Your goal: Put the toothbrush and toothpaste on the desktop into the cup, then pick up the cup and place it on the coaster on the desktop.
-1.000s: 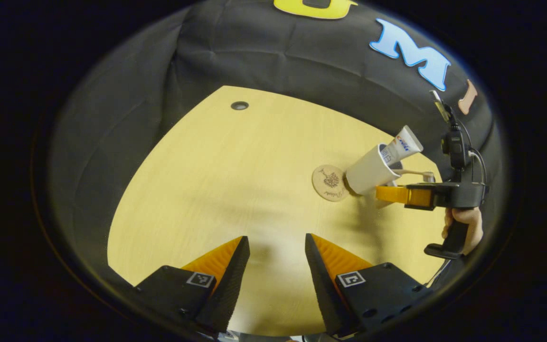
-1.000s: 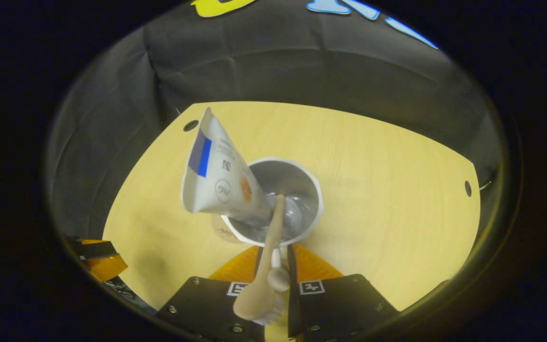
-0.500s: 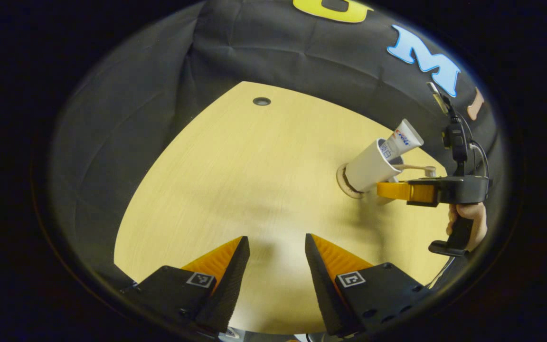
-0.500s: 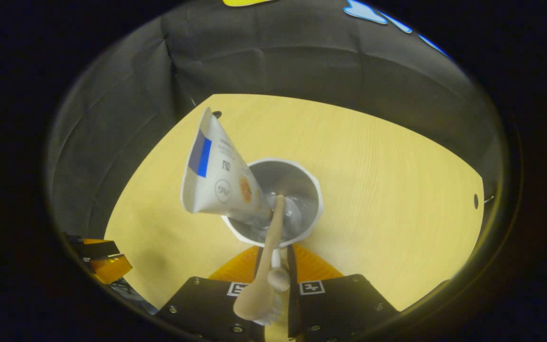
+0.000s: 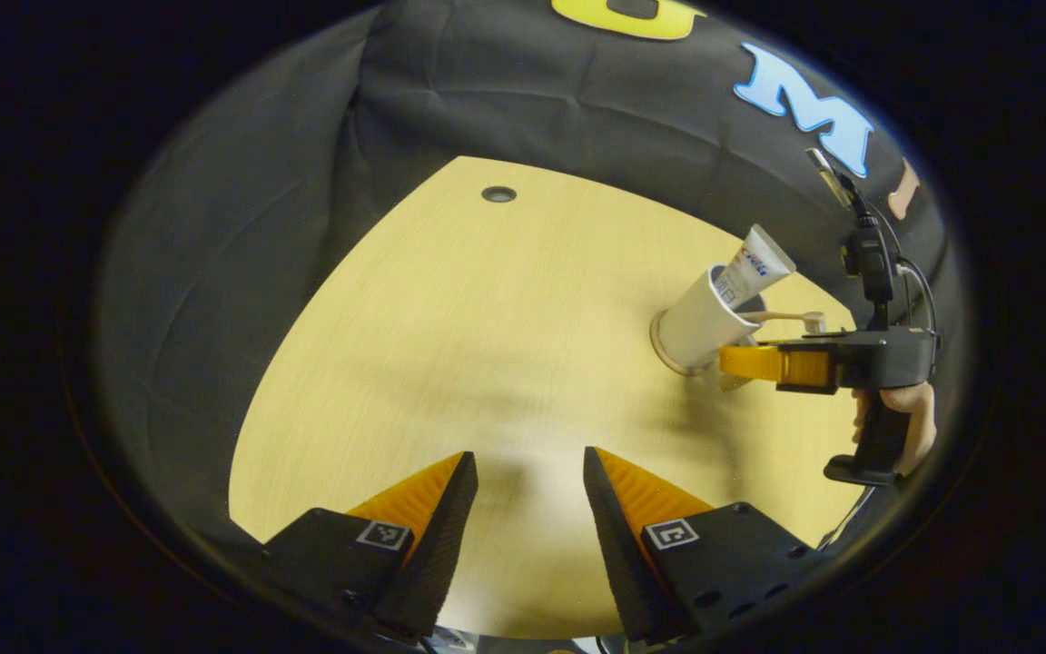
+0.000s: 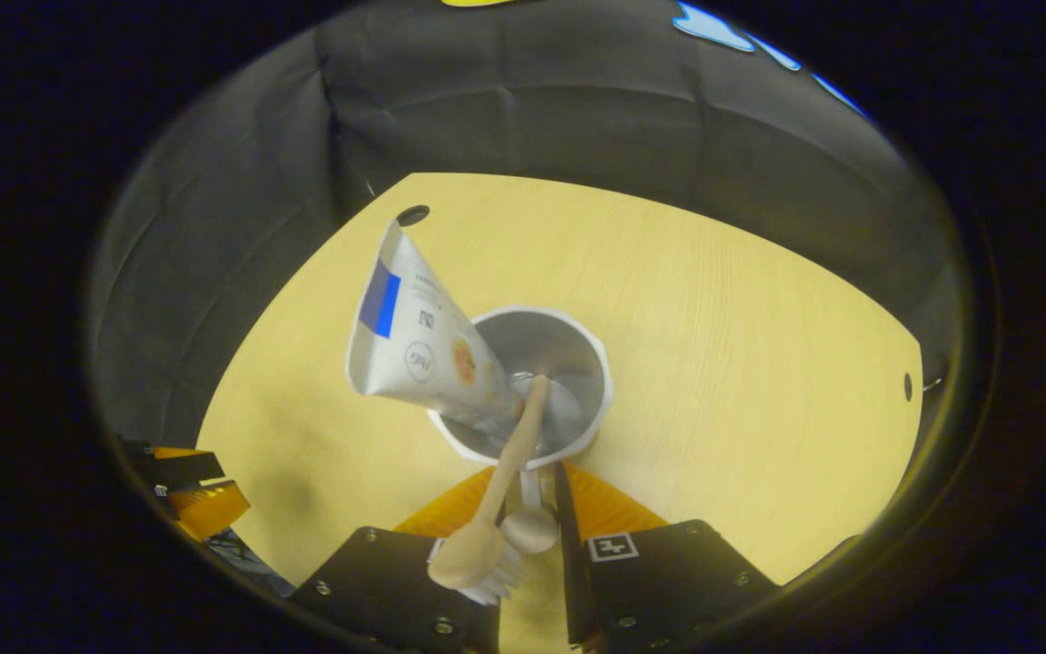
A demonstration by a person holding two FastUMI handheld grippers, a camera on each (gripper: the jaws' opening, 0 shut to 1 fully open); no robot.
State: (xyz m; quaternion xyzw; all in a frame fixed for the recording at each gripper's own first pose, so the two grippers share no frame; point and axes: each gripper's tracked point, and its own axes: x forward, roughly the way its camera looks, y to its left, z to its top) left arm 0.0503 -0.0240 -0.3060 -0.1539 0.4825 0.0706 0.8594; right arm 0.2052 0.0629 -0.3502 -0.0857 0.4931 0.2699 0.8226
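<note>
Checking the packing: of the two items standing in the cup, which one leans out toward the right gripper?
The toothbrush: its bristled head hangs over the cup rim above the right gripper, while the toothpaste tube leans away.

I see a pale wooden desktop (image 5: 450, 327) with a small round hole (image 5: 498, 193) near its far edge. On it lies a coaster (image 5: 659, 345), with the white cup (image 5: 700, 320) standing on that.

cup (image 5: 701, 320) now down on coaster (image 5: 656, 338); right tool (image 6: 534, 490) fingers spreading off handle.
</note>
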